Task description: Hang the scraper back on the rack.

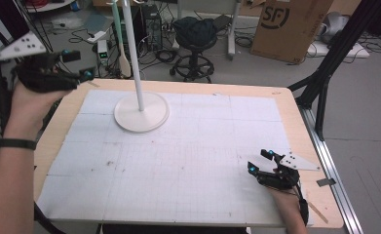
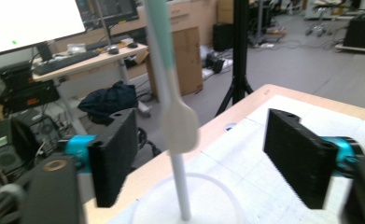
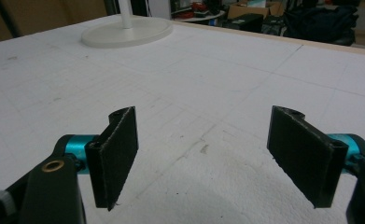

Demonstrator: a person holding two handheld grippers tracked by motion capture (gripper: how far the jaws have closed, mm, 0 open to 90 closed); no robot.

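Two tongs: both stand wide, neither grips anything.
Left tongs point(image 1: 83, 78): raised off the counter's far left corner, jaws well apart; in the left gripper view the spatula hangs between them, touching neither pad.
Right tongs point(image 1: 261, 162): low over the near right part of the counter point(image 1: 295, 105), jaws spread above the bare white mat point(image 1: 198, 161).
Spatula point(image 2: 178, 121): pale green handle, cream blade pointing down; it hangs from the top of the stand, beyond the counter's far edge in the high view.
Stand point(image 1: 140, 113): round white base on the far left part of the mat, thin upright pole point(image 1: 133, 53).
Step, as judged: the spatula looks freshly hung, and the left tongs are clearing away.
Risk one: a jaw could brush the blade on the way out, setting the spatula swinging or lifting it off its hook.
Risk two: a knock against the slim pole could tip the stand.
Risk three: the hook itself is out of frame, so how securely the spatula sits cannot be told.
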